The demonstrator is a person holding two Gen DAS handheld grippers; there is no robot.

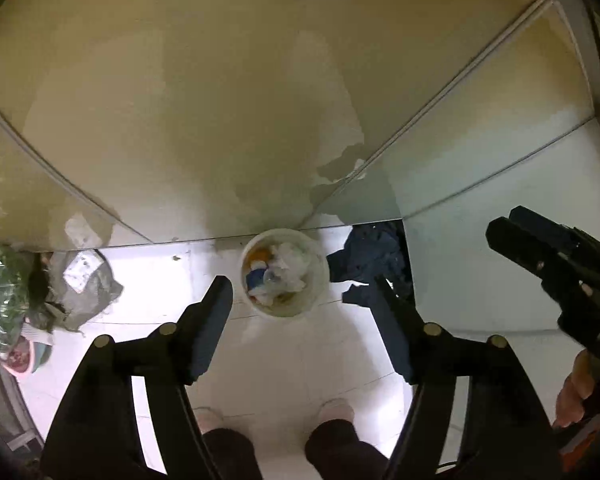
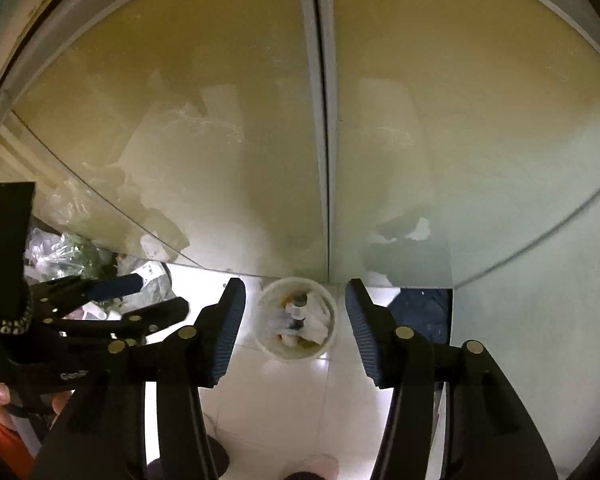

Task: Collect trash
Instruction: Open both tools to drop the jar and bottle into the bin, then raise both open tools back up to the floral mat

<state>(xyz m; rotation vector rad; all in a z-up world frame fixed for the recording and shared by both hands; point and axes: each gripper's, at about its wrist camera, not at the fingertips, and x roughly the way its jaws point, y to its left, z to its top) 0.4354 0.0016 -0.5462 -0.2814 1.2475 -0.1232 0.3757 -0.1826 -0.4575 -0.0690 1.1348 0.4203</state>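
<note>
A white round bin [image 1: 284,313] stands on the pale tiled floor against frosted glass doors. It holds crumpled white tissue [image 1: 296,260] and blue and orange scraps. In the right wrist view the same bin [image 2: 296,356] shows a small bottle [image 2: 298,308] among the litter. My left gripper [image 1: 300,284] hangs above the bin, open, with nothing between its fingers. My right gripper [image 2: 295,284] is also open and empty over the bin. Each gripper appears at the side of the other's view: the right gripper [image 1: 504,224] and the left gripper [image 2: 160,292].
A grey bag with a white label [image 1: 84,280], a green plastic-wrapped bundle [image 1: 0,292] and a pink bowl [image 1: 20,356] lie at the left. A dark blue cloth [image 1: 368,256] sits right of the bin. The person's slippered feet [image 1: 336,404] stand below.
</note>
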